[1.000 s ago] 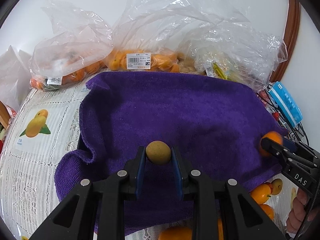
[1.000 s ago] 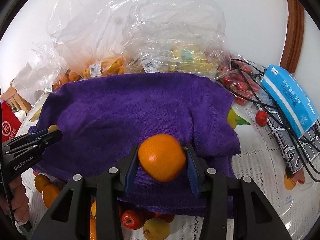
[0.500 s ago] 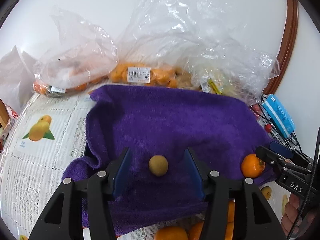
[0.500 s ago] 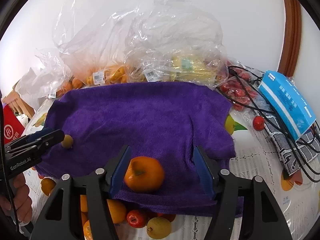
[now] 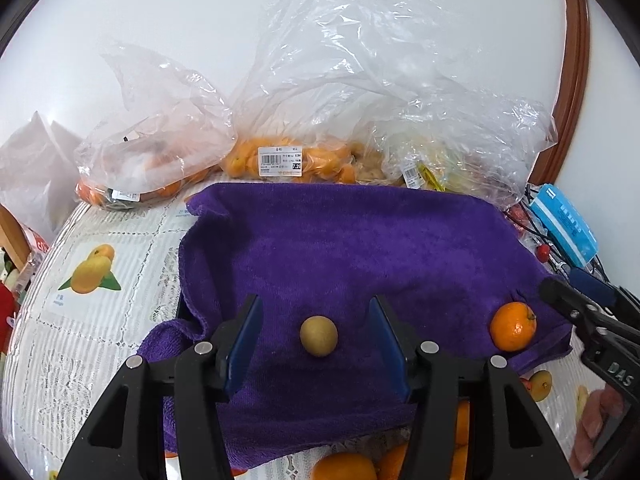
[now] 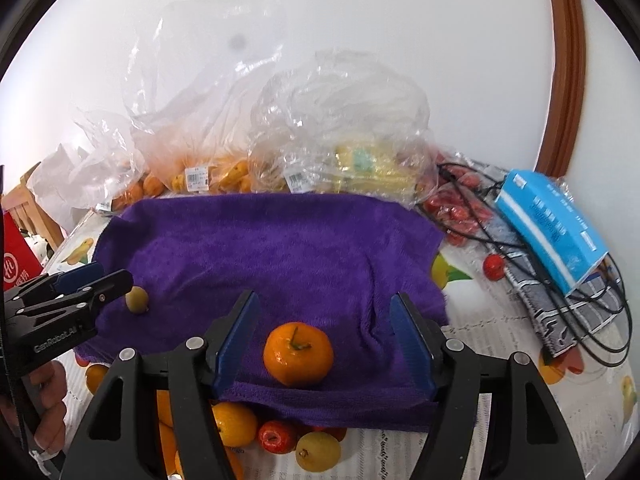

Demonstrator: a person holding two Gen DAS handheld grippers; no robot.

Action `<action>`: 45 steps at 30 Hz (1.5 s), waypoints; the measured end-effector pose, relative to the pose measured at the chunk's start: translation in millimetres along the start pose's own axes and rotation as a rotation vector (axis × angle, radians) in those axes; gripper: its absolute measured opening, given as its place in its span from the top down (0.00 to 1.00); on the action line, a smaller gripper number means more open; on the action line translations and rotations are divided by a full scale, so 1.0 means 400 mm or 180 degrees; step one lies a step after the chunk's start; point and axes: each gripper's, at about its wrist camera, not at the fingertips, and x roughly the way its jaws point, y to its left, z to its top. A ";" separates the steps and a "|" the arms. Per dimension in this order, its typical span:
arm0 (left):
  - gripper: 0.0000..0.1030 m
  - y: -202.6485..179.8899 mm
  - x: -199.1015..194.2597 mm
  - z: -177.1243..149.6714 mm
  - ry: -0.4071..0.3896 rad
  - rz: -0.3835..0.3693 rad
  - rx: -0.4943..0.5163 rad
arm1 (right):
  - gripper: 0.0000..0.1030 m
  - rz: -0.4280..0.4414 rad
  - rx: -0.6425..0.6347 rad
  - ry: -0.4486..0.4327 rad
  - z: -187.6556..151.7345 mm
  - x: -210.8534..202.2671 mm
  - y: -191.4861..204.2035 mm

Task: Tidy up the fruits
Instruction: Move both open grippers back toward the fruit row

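While both grippers hang over the near edge of the towel (image 5: 360, 248), each stands wide open with a fruit lying loose between its 2 fingers. The left gripper (image 5: 316, 340) frames a small brownish-green fruit (image 5: 319, 336) that rests on the towel, clear of both blue pads. The right gripper (image 6: 326, 350) frames an orange (image 6: 298, 354), stem up, sitting on the towel near its front hem and touching neither pad.

From the left wrist view the orange lies off to the right on the towel, just beside the right gripper's tip. From the right wrist view the small fruit sits at the left, right by the left gripper's tip.

Nearer than the hem, loose fruit (image 6: 276, 436) lies on the tablecloth (image 5: 80, 320): oranges, a red one and a yellow-green one.

Beyond the towel, clear bags (image 5: 312, 120) of orange and yellow fruit line the wall (image 6: 360, 20). At the far right lie a blue box (image 6: 552, 224), black cables (image 6: 580, 320) and small red fruits (image 6: 456, 216).
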 end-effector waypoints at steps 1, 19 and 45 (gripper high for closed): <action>0.48 0.001 -0.002 0.000 0.0002 -0.0015 -0.0016 | 0.35 -0.0017 0.0033 -0.0030 -0.001 -0.012 -0.003; 0.48 0.013 -0.129 -0.074 0.0032 -0.0082 0.0218 | 0.40 0.0060 0.0227 0.0238 -0.090 -0.147 -0.026; 0.48 0.135 -0.106 -0.155 0.0235 -0.0183 -0.0215 | 0.68 -0.0061 -0.0007 0.0606 -0.167 -0.003 -0.035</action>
